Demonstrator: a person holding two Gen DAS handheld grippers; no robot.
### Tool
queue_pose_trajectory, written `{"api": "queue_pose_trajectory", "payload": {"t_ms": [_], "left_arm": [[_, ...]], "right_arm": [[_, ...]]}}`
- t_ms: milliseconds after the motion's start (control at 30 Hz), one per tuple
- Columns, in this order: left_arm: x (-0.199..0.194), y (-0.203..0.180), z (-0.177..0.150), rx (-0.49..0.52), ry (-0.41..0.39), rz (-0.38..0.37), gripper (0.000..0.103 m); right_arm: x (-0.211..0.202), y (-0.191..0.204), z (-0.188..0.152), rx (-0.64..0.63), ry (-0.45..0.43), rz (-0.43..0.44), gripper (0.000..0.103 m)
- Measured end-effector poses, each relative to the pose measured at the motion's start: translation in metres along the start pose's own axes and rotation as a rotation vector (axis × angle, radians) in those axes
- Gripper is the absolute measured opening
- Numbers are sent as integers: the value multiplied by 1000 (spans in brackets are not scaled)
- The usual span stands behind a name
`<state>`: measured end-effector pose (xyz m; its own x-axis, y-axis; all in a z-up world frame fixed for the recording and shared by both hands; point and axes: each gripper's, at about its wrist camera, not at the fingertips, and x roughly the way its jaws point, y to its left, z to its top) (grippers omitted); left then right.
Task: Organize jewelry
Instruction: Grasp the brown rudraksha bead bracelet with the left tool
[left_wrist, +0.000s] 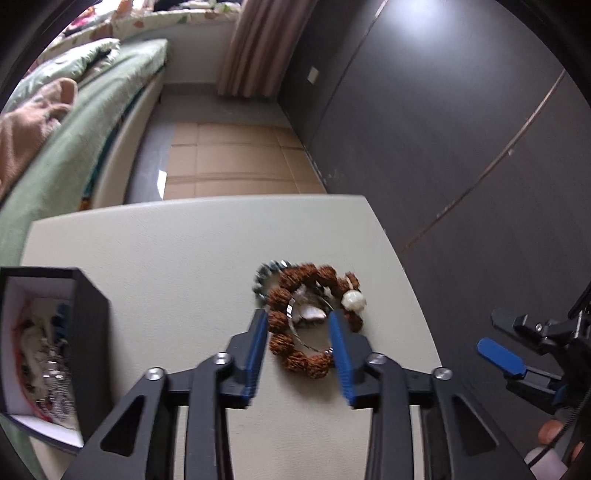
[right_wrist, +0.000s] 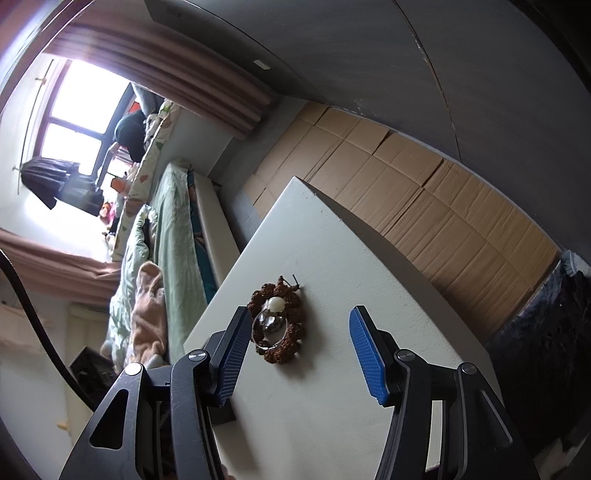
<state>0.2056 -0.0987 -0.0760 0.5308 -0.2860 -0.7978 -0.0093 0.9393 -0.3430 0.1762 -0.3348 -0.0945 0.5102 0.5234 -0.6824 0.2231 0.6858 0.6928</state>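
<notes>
Left gripper (left_wrist: 299, 325) fingers spread, straddling brown bead bracelet (left_wrist: 295, 354) on table (left_wrist: 147, 240); silver bangle (left_wrist: 310, 314) between tips. Pickup step, judged. Next: close on bracelet, carry to jewelry box (left_wrist: 88, 332) off left finger. Right gripper (right_wrist: 299, 339) open, idle, near bracelet.

White table (left_wrist: 177, 251) bears bracelets (left_wrist: 295, 354), seemingly a box (left_wrist: 88, 332).

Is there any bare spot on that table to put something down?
Yes: the wide stretch of table between the black box and the pile of bracelets, and the far edge beyond them. It is crowded around the pile, where the left gripper straddles it.
</notes>
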Motion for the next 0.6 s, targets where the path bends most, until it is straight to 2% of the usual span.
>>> {"api": "queue_pose_trajectory", "payload": {"t_ms": [100, 367, 600], "left_arm": [[11, -3, -2, 3, 31, -15, 34], [24, 9, -8, -68, 96, -66, 34], [26, 16, -8, -128, 98, -111, 34]], "right_arm": [[2, -1, 3, -2, 6, -3, 56], [3, -5, 10, 11, 3, -11, 56], [5, -5, 11, 10, 4, -12, 56]]}}
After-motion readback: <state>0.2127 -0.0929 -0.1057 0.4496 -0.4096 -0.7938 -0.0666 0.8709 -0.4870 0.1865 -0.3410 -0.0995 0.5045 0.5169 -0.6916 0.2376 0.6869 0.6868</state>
